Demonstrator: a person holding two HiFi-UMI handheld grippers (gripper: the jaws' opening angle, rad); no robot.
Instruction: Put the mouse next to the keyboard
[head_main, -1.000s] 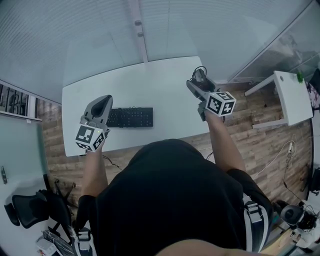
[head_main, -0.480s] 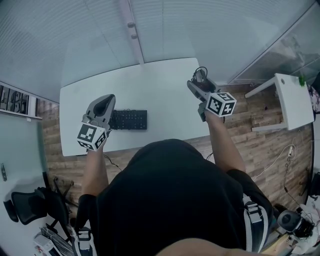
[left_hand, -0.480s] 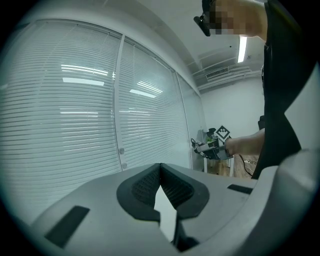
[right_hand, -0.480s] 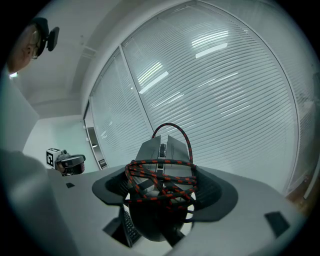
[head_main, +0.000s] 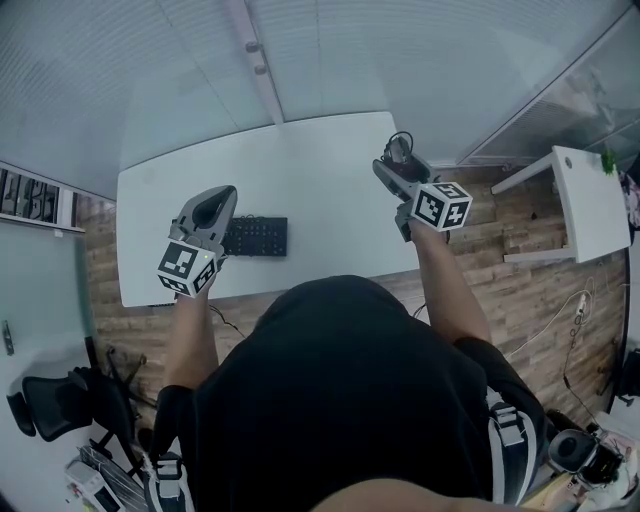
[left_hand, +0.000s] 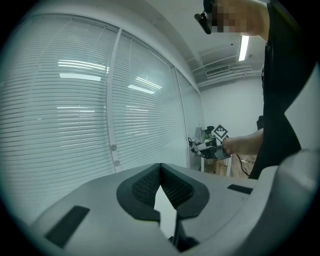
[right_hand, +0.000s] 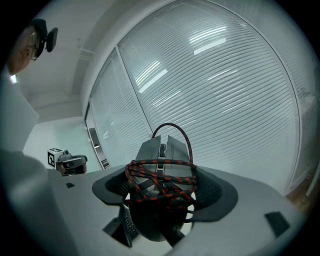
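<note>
Right gripper view: a dark mouse (right_hand: 159, 150) sits clamped between the jaws of the right gripper (right_hand: 162, 192), its nose pointing away from the camera and up toward the window blinds (right_hand: 235, 90). A red-and-black braided cable (right_hand: 161, 175) is wound in several loops round the mouse's body, with one loop arching above its nose. Head view: the right gripper (head_main: 396, 165) holds the mouse (head_main: 400, 150) over the far right end of a white surface (head_main: 320, 170), near its corner. A black keyboard (head_main: 258, 236) lies flat toward the near left of the surface, well apart from the mouse. The left gripper (head_main: 214, 207) hangs just beside the keyboard's left end and overlaps it in this view. Left gripper view: the jaws of the left gripper (left_hand: 160, 172) are closed together at their tips with nothing between them, and they too point at the blinds (left_hand: 75, 110); the right gripper (left_hand: 209, 148) shows small in the distance. The person wears a black top (head_main: 340, 400). A wooden floor (head_main: 500, 230) surrounds the surface, with a small white table (head_main: 590, 195) to the right.
</note>
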